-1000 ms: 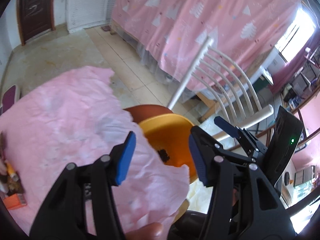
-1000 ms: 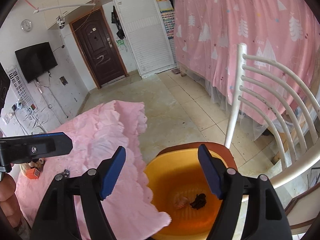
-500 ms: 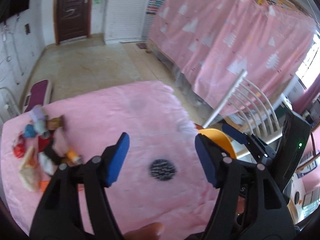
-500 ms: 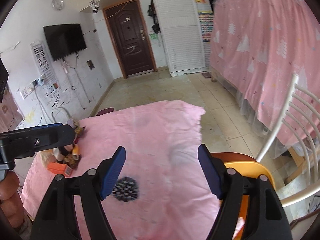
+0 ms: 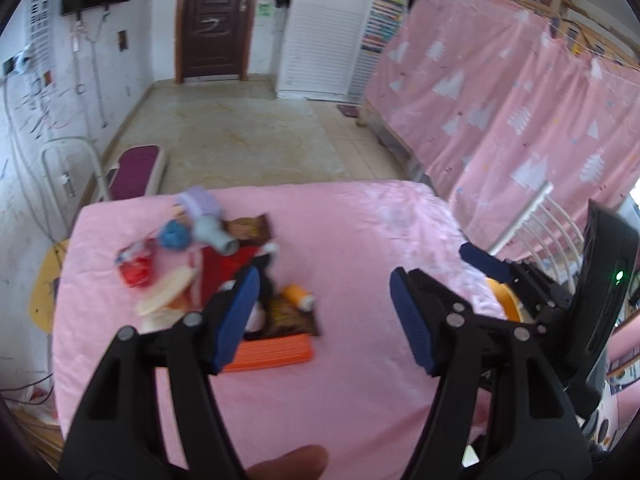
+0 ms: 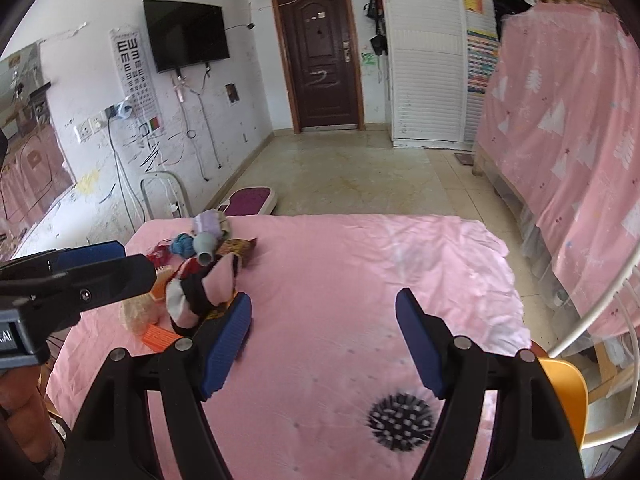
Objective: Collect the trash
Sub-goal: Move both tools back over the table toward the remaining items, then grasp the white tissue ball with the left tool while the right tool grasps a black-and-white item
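Note:
A pile of trash lies on the left of a table with a pink cloth: brown wrappers, an orange pack, a small orange bottle, a red packet, a blue yarn ball, a grey tube. The right wrist view shows the pile too. A black spiky ball lies alone near the right gripper. The orange bin sits past the table's right edge, also in the left wrist view. My left gripper is open and empty over the pile's right side. My right gripper is open and empty above the cloth.
A white chair back stands beside the bin. A pink curtain hangs at the right. A tiled floor with a purple scale lies beyond the table. A wall with cables is on the left.
Both grippers have swung left from over the orange bin to over the table, and stay open. The trash pile has come into view ahead of them.

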A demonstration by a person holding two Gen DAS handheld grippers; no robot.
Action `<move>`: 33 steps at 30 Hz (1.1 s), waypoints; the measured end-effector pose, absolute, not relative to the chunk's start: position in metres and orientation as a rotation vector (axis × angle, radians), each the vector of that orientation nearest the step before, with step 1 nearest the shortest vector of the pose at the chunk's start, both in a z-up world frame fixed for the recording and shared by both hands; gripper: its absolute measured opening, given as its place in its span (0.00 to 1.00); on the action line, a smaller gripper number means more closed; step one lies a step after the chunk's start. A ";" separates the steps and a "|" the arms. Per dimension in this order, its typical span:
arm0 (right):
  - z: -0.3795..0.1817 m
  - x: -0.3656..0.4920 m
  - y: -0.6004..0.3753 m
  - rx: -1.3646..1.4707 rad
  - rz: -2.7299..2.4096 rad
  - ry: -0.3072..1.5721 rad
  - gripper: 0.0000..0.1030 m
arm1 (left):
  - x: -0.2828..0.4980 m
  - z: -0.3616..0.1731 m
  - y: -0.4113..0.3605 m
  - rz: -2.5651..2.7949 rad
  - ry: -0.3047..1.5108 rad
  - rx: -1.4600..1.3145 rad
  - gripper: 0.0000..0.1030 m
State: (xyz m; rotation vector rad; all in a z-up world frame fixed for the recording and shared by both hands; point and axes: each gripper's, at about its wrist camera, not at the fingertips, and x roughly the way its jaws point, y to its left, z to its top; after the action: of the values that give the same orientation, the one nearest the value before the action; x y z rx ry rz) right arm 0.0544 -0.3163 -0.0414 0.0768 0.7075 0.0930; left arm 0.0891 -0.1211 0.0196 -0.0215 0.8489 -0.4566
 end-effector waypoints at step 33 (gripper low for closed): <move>-0.093 0.153 -0.233 0.097 0.283 0.888 0.67 | 0.128 -0.076 -0.026 -0.207 1.026 -0.122 0.66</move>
State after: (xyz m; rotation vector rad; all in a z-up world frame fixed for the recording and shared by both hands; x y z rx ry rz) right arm 0.1527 -0.2328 -0.0931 0.0975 0.8876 0.2826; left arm 0.1275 -0.0264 -0.0760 -0.1224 1.0258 -0.2067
